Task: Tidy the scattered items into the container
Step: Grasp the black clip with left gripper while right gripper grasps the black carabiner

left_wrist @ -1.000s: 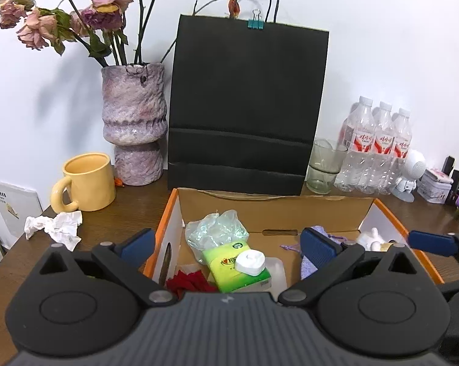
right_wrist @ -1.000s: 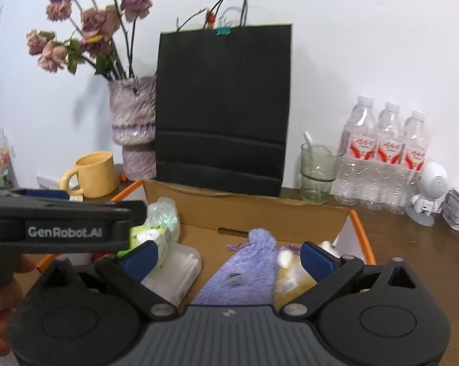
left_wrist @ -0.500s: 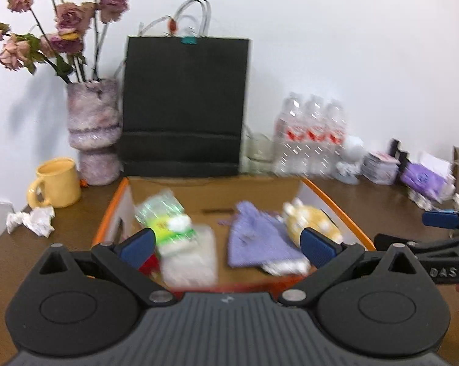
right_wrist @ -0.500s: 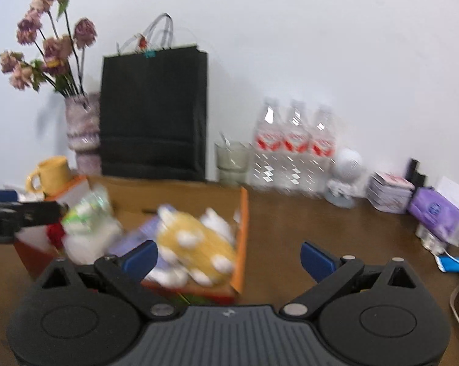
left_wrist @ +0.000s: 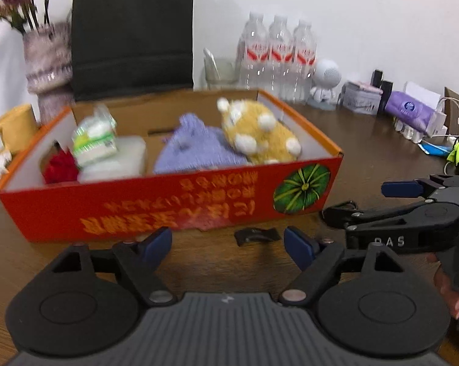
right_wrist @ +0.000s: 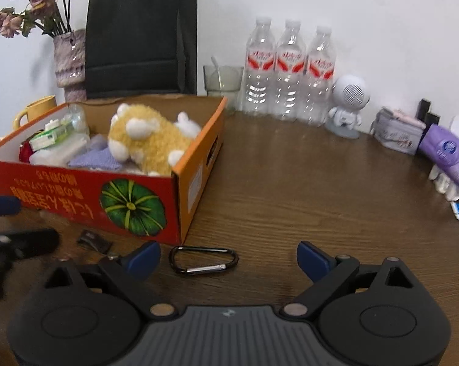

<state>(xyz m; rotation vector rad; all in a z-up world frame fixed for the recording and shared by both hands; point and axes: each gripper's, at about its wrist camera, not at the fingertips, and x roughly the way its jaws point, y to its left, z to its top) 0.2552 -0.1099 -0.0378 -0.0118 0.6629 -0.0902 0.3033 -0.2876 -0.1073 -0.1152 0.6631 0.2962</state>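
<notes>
Left wrist view: left claw (left_wrist: pixel 227 242) released, empty, near black clip (left_wrist: pixel 256 235).
Right claw (right_wrist: pixel 228 257): released, carabiner (right_wrist: pixel 203 260) between fingers on counter (right_wrist: pixel 320 189).
Box (right_wrist: pixel 86 201): holds plush (right_wrist: pixel 150 140).

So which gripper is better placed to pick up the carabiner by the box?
Right. The right gripper is open, with the carabiner lying just ahead between its fingers; the left gripper faces a small black clip instead.
</notes>
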